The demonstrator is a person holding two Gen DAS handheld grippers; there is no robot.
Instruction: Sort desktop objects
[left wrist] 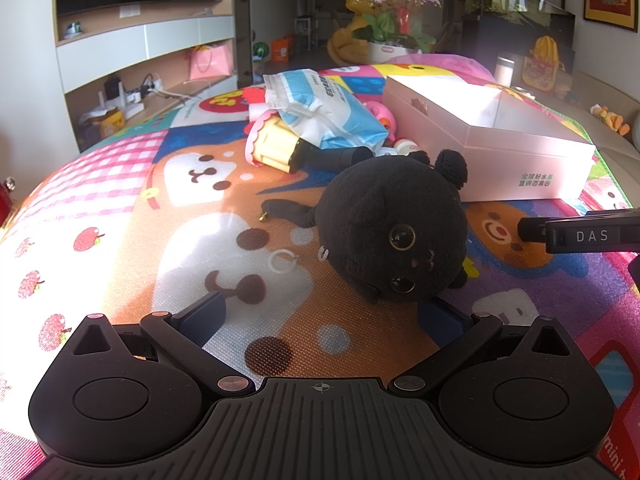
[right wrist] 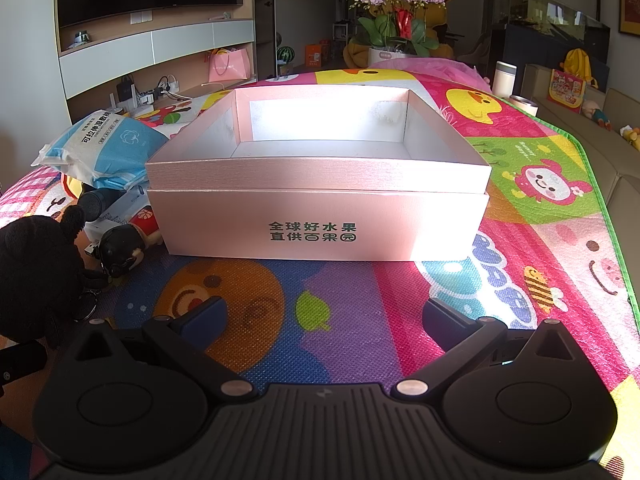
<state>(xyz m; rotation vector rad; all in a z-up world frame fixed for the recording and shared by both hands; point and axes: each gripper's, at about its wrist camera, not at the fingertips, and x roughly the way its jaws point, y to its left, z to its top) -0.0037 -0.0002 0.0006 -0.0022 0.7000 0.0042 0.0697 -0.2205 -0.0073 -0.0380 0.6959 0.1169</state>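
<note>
Left wrist view is showing a black plush toy point(left wrist: 394, 236), round-headed with glossy eyes and small ears, lying on its side on the cartoon-print mat point(left wrist: 120, 208) covering the bench. It is sitting just ahead of the left gripper point(left wrist: 322, 316), nearer the right-hand finger, and the fingers point(left wrist: 202, 314) are standing wide apart with nothing between them. A white ring point(left wrist: 283, 260) is lying on the mat just left of the toy. Behind it, a blue and white packet point(left wrist: 324, 114) is leaning on a yellow and pink toy point(left wrist: 272, 144) and a black cylinder point(left wrist: 344, 157) in a loose pile.

The pink box point(right wrist: 320, 220) is sitting open in front of the right gripper point(right wrist: 322, 316), whose fingers point(right wrist: 446, 316) are also spreading wide and holding nothing. The box's pale inside is looking empty, though glare is washing out the far part of its floor. A small dark figurine point(right wrist: 122, 250) is lying by its left corner.

Bare mat is lying between both grippers and the box. The mat's green edge point(right wrist: 612, 208) is running along the right side.
</note>
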